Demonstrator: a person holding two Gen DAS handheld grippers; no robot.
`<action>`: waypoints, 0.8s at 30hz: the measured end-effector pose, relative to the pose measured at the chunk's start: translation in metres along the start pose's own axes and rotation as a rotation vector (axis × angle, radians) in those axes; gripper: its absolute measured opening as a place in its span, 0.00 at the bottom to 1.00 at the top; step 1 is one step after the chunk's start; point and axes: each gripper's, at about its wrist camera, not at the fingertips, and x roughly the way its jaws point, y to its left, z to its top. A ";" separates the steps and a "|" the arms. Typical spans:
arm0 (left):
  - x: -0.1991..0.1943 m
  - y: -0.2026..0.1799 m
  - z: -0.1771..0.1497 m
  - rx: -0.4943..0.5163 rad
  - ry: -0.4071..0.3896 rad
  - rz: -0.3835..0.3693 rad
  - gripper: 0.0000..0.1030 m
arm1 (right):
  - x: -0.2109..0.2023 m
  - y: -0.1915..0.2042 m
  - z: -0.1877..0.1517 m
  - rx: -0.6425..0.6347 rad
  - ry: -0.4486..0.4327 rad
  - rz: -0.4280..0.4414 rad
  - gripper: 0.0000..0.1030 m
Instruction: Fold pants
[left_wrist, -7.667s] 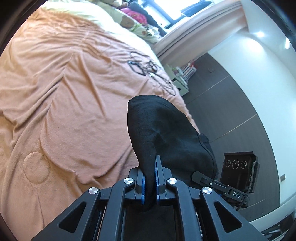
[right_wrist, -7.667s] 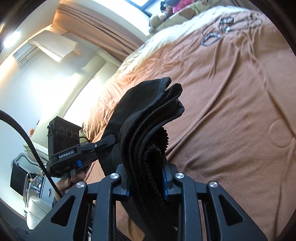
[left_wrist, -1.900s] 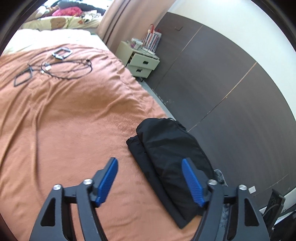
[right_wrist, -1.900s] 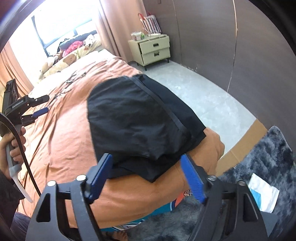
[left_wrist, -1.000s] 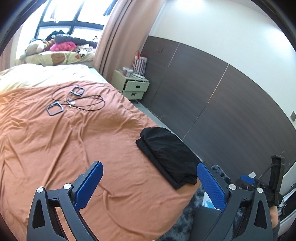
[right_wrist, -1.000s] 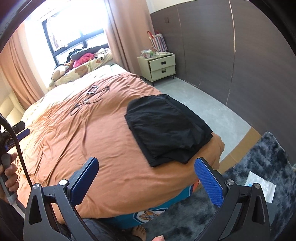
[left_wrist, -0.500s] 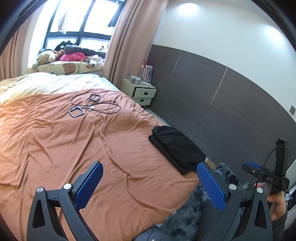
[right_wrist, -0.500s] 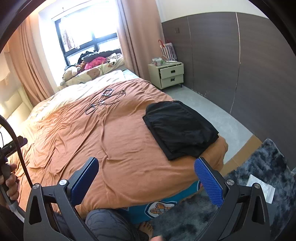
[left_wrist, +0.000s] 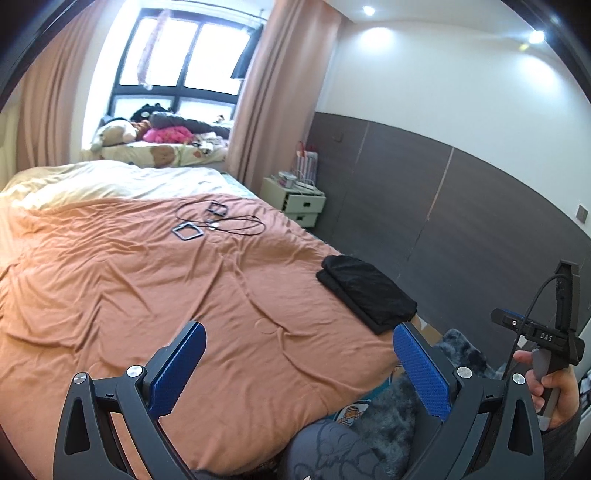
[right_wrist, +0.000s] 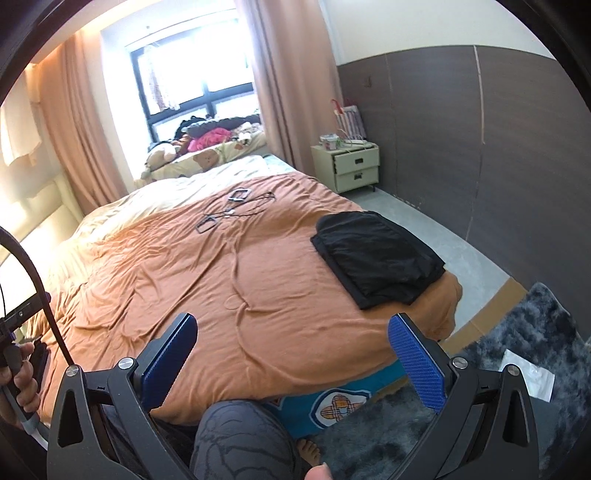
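Folded black fabric pants (left_wrist: 365, 291) resting compact on rumpled orange bed (left_wrist: 147, 280). Left hand-held gripper (left_wrist: 299, 369) and right hand-held gripper (right_wrist: 291, 358) gaping, empty; best left undisturbed.

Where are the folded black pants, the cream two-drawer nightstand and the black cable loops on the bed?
folded black pants (right_wrist: 380, 254), right wrist view, middle of top layer
cream two-drawer nightstand (right_wrist: 356, 168), right wrist view, drawer front
black cable loops (left_wrist: 236, 223), left wrist view, loop strand

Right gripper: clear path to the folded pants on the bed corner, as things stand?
Probably yes. The right gripper is open and empty, and only bare orange bedspread lies between it and the folded pants. It is held well back, so it needs a forward reach.
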 end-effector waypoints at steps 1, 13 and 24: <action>-0.005 0.003 -0.004 -0.004 -0.004 0.012 0.99 | -0.001 0.003 -0.004 -0.011 -0.006 0.002 1.00; -0.060 0.034 -0.052 -0.009 -0.059 0.140 0.99 | -0.003 0.011 -0.050 -0.017 -0.049 0.050 1.00; -0.085 0.032 -0.093 0.045 -0.077 0.198 0.99 | 0.000 0.028 -0.094 -0.020 -0.075 0.049 1.00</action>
